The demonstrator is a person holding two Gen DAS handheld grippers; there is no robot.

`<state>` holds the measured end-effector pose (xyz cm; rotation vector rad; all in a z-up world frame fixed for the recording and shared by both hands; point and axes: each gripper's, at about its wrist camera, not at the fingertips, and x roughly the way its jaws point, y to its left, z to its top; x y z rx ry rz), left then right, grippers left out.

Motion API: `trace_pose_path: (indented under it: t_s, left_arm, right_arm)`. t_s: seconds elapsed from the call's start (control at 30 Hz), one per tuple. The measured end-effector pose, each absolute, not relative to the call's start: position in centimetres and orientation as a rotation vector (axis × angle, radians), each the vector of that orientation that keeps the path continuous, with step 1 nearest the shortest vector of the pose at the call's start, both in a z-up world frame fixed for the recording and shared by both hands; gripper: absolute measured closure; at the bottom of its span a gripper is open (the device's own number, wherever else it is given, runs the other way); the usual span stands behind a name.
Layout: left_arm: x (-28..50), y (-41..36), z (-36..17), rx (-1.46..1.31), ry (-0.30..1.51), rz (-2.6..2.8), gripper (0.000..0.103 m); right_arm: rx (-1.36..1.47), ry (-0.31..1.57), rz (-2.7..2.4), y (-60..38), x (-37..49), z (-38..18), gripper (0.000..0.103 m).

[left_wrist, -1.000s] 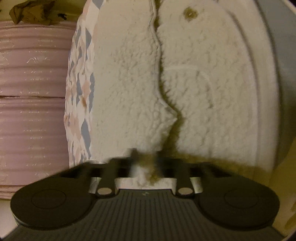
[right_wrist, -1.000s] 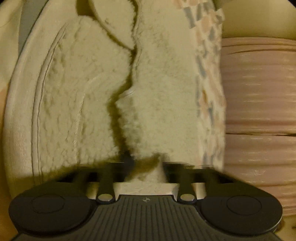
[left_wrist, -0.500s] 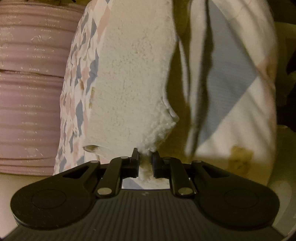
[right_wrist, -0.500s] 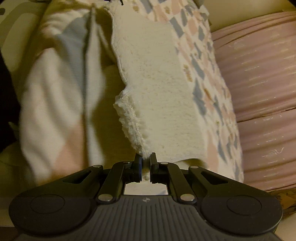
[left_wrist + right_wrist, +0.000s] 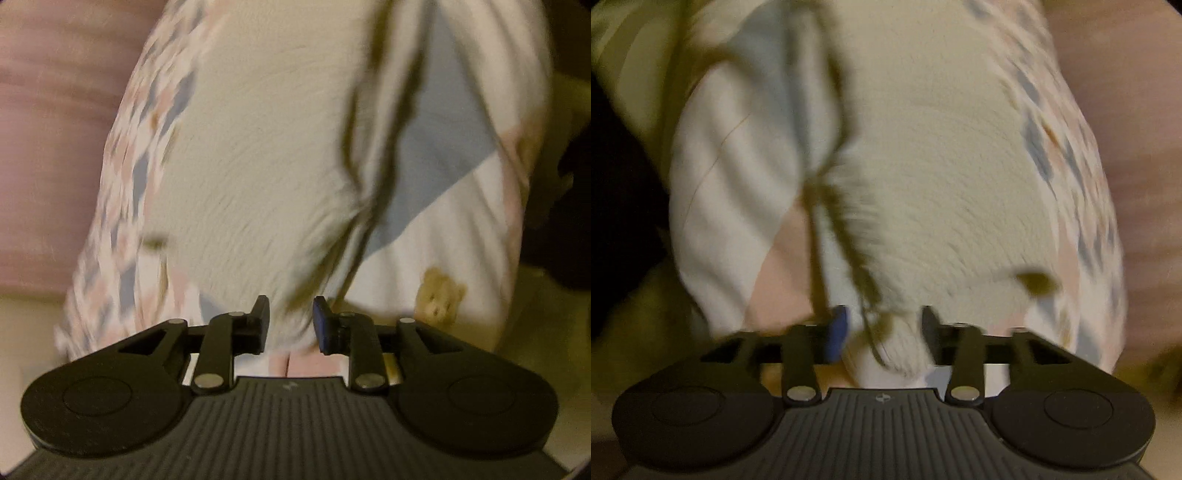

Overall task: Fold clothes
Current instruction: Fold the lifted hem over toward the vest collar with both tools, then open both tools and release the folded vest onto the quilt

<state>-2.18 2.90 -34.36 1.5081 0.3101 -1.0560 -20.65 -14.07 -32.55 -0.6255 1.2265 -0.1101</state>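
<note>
Showing fleecy cream lining: garment [image 5: 266, 155]

Ahead of the black left gripper [image 5: 290, 320], the garment [image 5: 258, 155] shows cream fleece lining, with a white, blue and pink diamond print and a brown bear motif [image 5: 439, 299] rightward. Leftward, a pink ribbed surface [image 5: 55, 147].

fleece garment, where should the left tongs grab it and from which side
Take the fleece garment by its bottom hem corner, where the fleece lining meets the patterned outer, coming straight on from the hem end. That edge hangs between the open left tongs, thin enough to pinch.
</note>
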Motion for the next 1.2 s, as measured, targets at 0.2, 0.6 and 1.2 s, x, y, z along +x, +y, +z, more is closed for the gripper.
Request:
trace_pose_path:
  t_s: [0.2, 0.6, 1.2]
  left_arm:
    - [1.6, -0.6, -30.2, 1.120, 0.579, -1.058, 0.080]
    - [7.1, -5.1, -27.9, 0.908, 0.704, -1.112, 0.080]
    - [23.9, -14.1, -32.4, 0.520, 0.936, -0.968, 0.083]
  right_arm:
    - [0.081, 1.037, -0.202, -19.5, -18.7, -27.6, 0.056]
    - [0.261, 1.092, -0.330, -24.6, -13.9, -27.4, 0.058]
    - [0.371, 0.948, -0.634, -38.1, -5.8, -33.2, 0.056]
